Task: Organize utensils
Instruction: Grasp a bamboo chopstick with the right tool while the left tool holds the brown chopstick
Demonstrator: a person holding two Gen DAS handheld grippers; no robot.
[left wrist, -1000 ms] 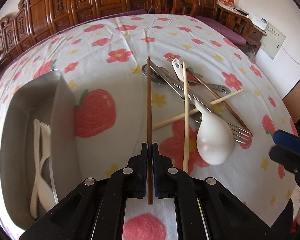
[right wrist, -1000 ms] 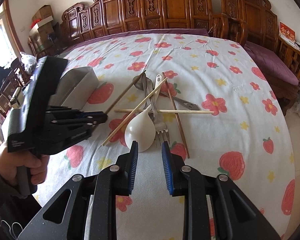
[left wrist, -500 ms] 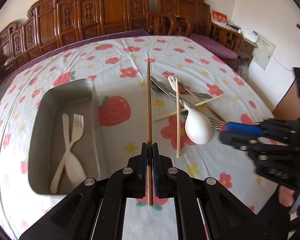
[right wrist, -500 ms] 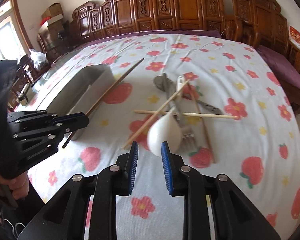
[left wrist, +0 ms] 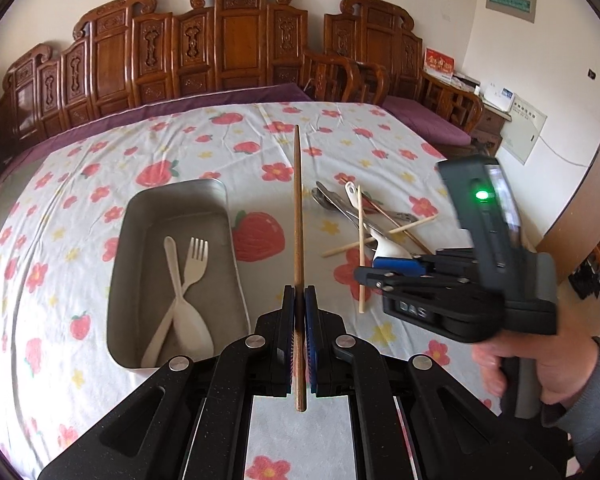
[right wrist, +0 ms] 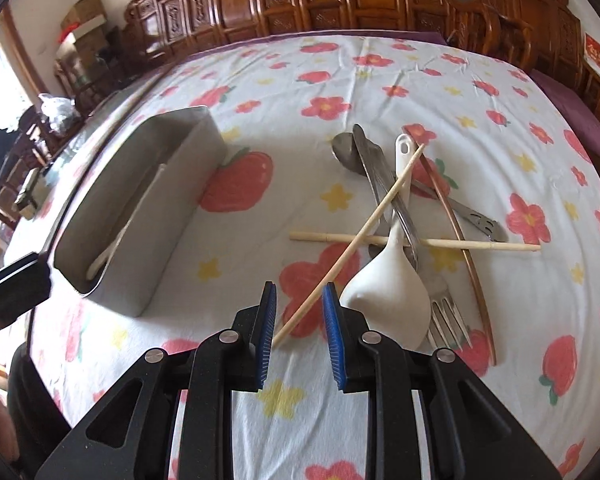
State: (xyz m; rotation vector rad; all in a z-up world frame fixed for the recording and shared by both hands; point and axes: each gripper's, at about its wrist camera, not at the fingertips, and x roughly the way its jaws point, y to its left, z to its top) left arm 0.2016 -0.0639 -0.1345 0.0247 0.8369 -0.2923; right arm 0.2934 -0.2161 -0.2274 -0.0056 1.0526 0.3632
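covering the whole table, a white tablecloth (left wrist: 228,148) printed with red flowers and strawberries carries everything else. carved wooden chairs (left wrist: 236,44) line its far edge. on the cloth's left part sits a rectangular metal tray (left wrist: 216,200), and inside it a cream plastic spoon (left wrist: 184,300) and a cream plastic fork (left wrist: 192,264) lie crossed over each other.

to the right of the tray, well apart from it, a tangle of utensils rests on the cloth: a white ladle-like spoon (right wrist: 388,292) with its bowl nearest the right wrist camera, a metal spoon (right wrist: 346,150) and a metal fork (right wrist: 446,316) beneath it, two pale chopsticks, one lying crosswise (right wrist: 480,245) and one slanted (right wrist: 364,232), plus a dark brown chopstick (right wrist: 464,240) along the pile's right side.

the right gripper (right wrist: 299,316) hovers low over the near end of the slanted pale chopstick, its blue-padded jaws apart with that end showing in the gap between them, nothing gripped. the person's right hand (left wrist: 540,364) wraps its handle.

the left gripper (left wrist: 299,336) is clamped on a second dark brown chopstick (left wrist: 298,208), which points straight ahead, held above the cloth just right of the tray's right wall.
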